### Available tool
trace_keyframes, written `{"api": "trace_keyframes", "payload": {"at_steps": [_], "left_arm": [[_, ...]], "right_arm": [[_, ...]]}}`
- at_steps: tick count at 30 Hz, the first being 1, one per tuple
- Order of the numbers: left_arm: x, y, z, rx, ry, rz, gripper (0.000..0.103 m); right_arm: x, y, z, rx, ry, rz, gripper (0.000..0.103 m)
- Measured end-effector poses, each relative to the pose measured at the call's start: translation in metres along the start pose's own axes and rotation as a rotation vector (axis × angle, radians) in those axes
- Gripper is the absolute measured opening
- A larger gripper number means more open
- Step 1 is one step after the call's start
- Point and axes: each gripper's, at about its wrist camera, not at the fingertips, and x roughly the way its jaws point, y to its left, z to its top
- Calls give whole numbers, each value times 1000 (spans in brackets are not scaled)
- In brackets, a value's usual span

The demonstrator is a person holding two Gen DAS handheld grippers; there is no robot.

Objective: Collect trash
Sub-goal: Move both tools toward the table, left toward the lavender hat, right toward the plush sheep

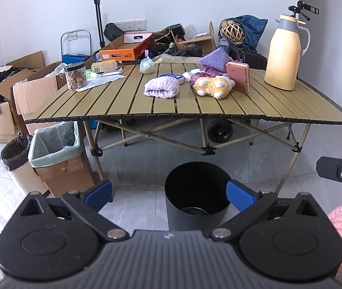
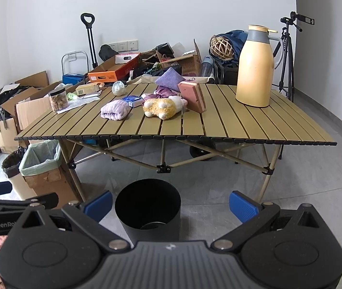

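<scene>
Left wrist view
Left gripper (image 1: 169, 193): blue pads spread wide, nothing between them; it hangs low over the floor, short of the near edge of the table (image 1: 279, 110).
Black bin (image 1: 196, 195): upright on the floor, directly ahead, its open mouth seen between the pads.
Crumpled clear wrapper (image 1: 147, 65): judged the likeliest trash; at the far edge of the table, left of centre, well apart from the gripper, ahead and above.
Paper sheets (image 1: 98, 82): flat near the far-left corner, beside the snack jar (image 1: 75, 75).

Right wrist view
Right gripper (image 2: 171, 207): pads likewise spread, empty.
Black bin (image 2: 148, 208): ahead and slightly left, near the left pad.
Crumpled clear wrapper (image 2: 118, 88): far edge, ahead and to the left.
Plush toy (image 2: 161, 107), thermos (image 2: 255, 67): mid-table and right side; probably not trash.

Deciding relation: the wrapper lies leftward of both tools, so the left gripper seems nearer; reach runs forward and up over the near edge.
</scene>
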Motion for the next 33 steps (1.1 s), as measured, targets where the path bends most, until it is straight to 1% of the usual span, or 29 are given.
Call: {"api": "trace_keyframes", "payload": {"at_steps": [8, 15, 33], "left_arm": [[24, 0, 12, -6, -1, 14, 103], [42, -2, 28, -10, -20, 27, 103], [98, 3, 70, -18, -50, 54, 103]], "right_arm": [[26, -5, 14, 8, -7, 11, 103], [44, -8, 27, 10, -25, 8, 103], [104, -11, 64, -13, -117, 25, 103]]}}
